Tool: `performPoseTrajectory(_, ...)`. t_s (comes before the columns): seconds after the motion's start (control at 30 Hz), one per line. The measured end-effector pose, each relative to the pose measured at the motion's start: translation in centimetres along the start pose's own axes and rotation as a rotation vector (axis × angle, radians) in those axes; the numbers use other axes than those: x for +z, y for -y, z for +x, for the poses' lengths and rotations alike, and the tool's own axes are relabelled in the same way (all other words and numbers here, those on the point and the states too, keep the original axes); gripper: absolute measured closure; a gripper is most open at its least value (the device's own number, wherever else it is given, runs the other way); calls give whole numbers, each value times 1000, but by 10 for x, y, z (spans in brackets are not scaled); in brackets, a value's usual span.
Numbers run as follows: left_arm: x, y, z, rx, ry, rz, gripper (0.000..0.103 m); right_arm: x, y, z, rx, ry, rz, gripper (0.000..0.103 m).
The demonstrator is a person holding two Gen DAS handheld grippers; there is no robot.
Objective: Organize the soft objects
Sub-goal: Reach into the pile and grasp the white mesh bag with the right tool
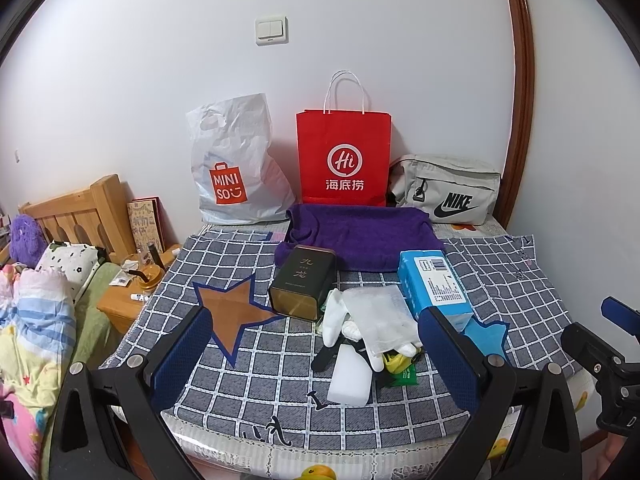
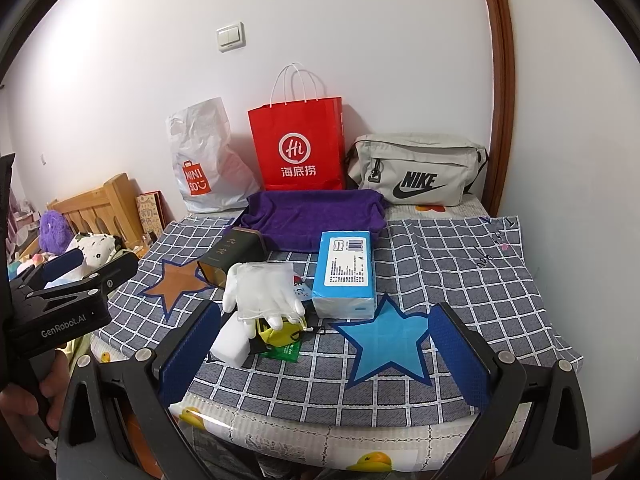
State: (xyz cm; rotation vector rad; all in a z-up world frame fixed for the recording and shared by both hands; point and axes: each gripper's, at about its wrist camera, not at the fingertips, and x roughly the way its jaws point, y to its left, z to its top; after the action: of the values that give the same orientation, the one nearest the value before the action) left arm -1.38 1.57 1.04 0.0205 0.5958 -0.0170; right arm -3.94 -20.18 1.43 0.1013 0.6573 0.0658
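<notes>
On the checked cloth (image 1: 248, 384) lie a folded purple towel (image 1: 356, 236) (image 2: 316, 216), a blue tissue pack (image 1: 434, 284) (image 2: 346, 272), bagged white gloves (image 1: 372, 316) (image 2: 262, 292), a white foam block (image 1: 350, 376) (image 2: 232, 340), a green packet (image 1: 402, 376) (image 2: 282, 350) and a dark tin (image 1: 304, 280) (image 2: 234, 254). My left gripper (image 1: 316, 356) (image 2: 92, 266) stands open at the near edge, short of the foam block. My right gripper (image 2: 326, 354) (image 1: 600, 322) is open too, in front of the blue star (image 2: 384, 344). Neither holds anything.
Against the back wall stand a white Miniso bag (image 1: 236, 164), a red paper bag (image 1: 344, 158) and a grey Nike bag (image 1: 448, 188). A brown star (image 1: 232, 312) marks the cloth's left. A bed (image 1: 36, 320) and wooden nightstand (image 1: 120, 308) lie left; a door frame (image 1: 520, 80) rises right.
</notes>
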Motion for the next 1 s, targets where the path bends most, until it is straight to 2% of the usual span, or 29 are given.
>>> performPoseTrajectory(0.23,0,3,2,-10,7,9,0,-2,1,3,11,-2,-2,1)
performPoseTrajectory(0.47,-11,-2,38,2,-76,11,0,-7,6,33,34,-44,8,1)
performPoseTrajectory(0.6,-21,-16,66,33,-133,-10,0,-10,1,64,67,-74,-8,1)
performPoseTrajectory(0.87,-43,-52,119,58,-222,-64,0,-13,-35,143,221,-153,-87,1)
performPoseTrajectory(1.0,-53,-65,138,65,-244,-85,0,-9,-51,178,243,-186,-131,1)
